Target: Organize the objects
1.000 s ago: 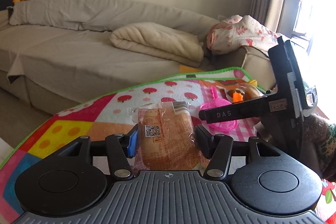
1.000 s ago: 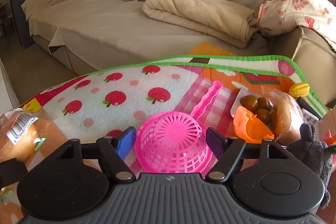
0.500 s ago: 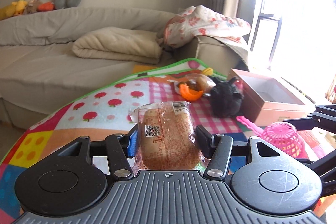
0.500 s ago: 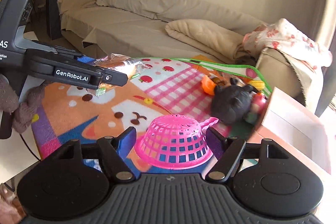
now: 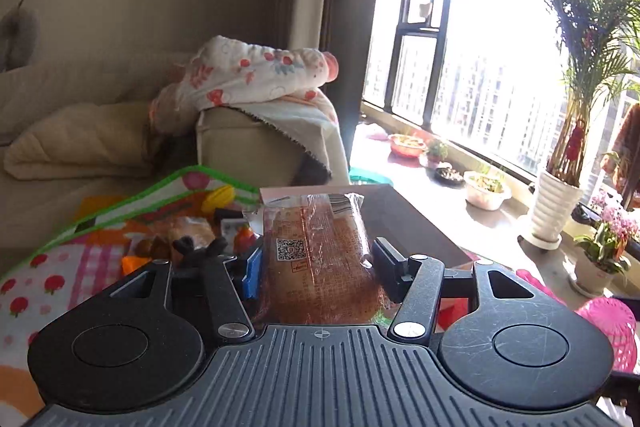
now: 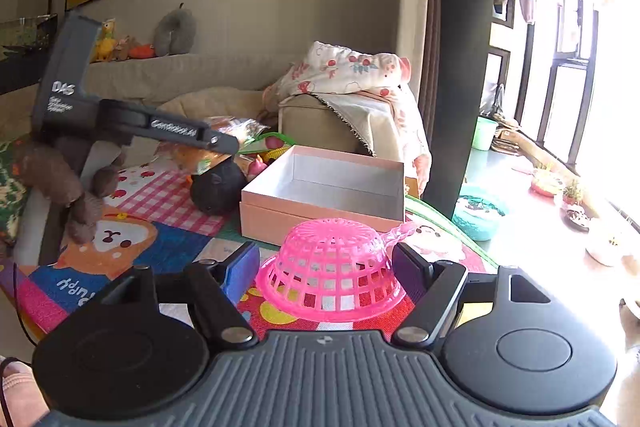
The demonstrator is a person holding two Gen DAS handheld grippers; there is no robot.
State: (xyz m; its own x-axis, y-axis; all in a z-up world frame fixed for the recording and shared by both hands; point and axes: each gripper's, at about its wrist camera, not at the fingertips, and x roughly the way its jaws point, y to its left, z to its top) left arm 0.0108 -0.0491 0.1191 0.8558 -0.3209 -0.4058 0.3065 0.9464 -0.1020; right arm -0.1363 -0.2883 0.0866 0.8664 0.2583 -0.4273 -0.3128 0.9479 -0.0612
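My left gripper [image 5: 318, 263] is shut on a wrapped bread loaf [image 5: 320, 259] and holds it in the air near the open pink box [image 5: 396, 223]. In the right wrist view the left gripper [image 6: 228, 147] hangs left of the pink box [image 6: 320, 205] with the bread loaf [image 6: 208, 155] in it. My right gripper [image 6: 326, 263] is shut on an upside-down pink plastic strainer [image 6: 330, 275], held above the mat in front of the box. The strainer also shows in the left wrist view [image 5: 612, 327].
A black plush toy [image 6: 218, 187] and several small toys lie on the colourful play mat [image 6: 132, 251] left of the box. A sofa with a floral blanket [image 6: 344, 75] stands behind. A windowsill with bowls and potted plants [image 5: 560, 203] is to the right.
Both grippers have swung right with their loads, from over the mat toward the pink box and the window. The box now lies straight ahead of both.
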